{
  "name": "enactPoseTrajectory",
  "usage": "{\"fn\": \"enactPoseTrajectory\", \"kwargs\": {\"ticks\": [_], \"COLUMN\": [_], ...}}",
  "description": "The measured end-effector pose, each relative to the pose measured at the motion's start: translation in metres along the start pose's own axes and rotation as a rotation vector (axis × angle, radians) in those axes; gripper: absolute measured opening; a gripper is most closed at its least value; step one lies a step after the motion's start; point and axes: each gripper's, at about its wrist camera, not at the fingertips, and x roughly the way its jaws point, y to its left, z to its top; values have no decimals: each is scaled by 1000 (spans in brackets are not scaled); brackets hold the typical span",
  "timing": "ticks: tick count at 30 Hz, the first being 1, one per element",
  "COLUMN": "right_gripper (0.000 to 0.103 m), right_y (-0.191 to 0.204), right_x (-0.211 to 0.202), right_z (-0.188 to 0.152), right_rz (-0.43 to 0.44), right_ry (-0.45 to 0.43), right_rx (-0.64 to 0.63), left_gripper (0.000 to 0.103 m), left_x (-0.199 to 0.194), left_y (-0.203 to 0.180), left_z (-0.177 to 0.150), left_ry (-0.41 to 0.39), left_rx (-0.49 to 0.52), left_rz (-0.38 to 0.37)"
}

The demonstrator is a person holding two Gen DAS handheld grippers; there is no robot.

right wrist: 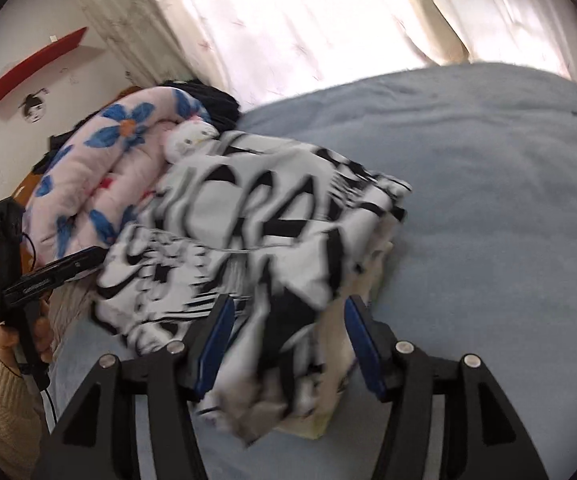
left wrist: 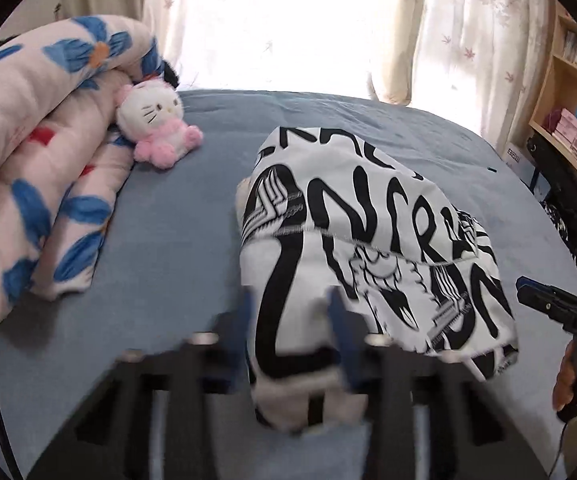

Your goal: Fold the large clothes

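Note:
A white garment with bold black lettering [left wrist: 368, 220] lies folded in a thick bundle on the blue bedsheet [left wrist: 168, 240]. My left gripper [left wrist: 294, 310] stands at its near edge, its blue pads pressed on a bunched part of the cloth. In the right wrist view the same garment [right wrist: 248, 208] is blurred. My right gripper [right wrist: 290, 332] stands open astride its near corner, with cloth lying loosely between the blue pads. Each gripper also shows in the other's view: the right gripper [left wrist: 528, 292] at the far right, the left gripper [right wrist: 92, 258] at the left, held by a hand [right wrist: 8, 336].
A rolled pink quilt with blue flowers [left wrist: 28, 140] and a pink-and-white plush toy [left wrist: 156, 120] lie along the bed's left side. Pale curtains [left wrist: 288, 20] hang behind the bed. A wooden shelf with boxes [left wrist: 576, 92] stands at the right. Bare sheet [right wrist: 488, 200] stretches right of the garment.

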Motion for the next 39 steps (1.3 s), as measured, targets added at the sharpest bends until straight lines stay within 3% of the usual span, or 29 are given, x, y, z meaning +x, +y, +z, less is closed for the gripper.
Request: {"fn": "enactPoseTrajectory", "kwargs": {"ticks": [2, 6, 8, 11, 15, 26, 29, 31, 32, 39], "right_gripper": [57, 57, 56, 44, 44, 45, 47, 47, 47, 47], "right_y": [23, 64, 64, 54, 46, 52, 58, 59, 59, 59], "right_x": [-8, 2, 16, 34, 36, 31, 12, -8, -17, -107], "right_z": [-7, -23, -35, -47, -52, -52, -53, -54, -54, -58], "right_rz": [-8, -124, -172, -275, -267, -294, -311, -284, -276, -257], "right_ry": [-27, -38, 3, 47, 62, 87, 104, 113, 114, 104], "right_rx": [-49, -151, -171, -217, -232, -248, -239, -215, -207, -138], "left_gripper": [17, 14, 14, 14, 14, 15, 27, 47, 63, 70], "left_x": [-10, -7, 3, 17, 32, 28, 9, -6, -16, -98], "left_y": [-4, -16, -17, -15, -4, -6, -7, -9, -11, -64], "left_z": [-10, -26, -31, -36, -40, -40, -40, -42, -44, -61], "left_ry": [-14, -11, 6, 44, 88, 76, 68, 69, 69, 9], "left_rx": [-6, 49, 59, 60, 39, -11, -66, -94, -107, -56], "left_rz": [-3, 30, 68, 126, 178, 209, 214, 193, 178, 205]}}
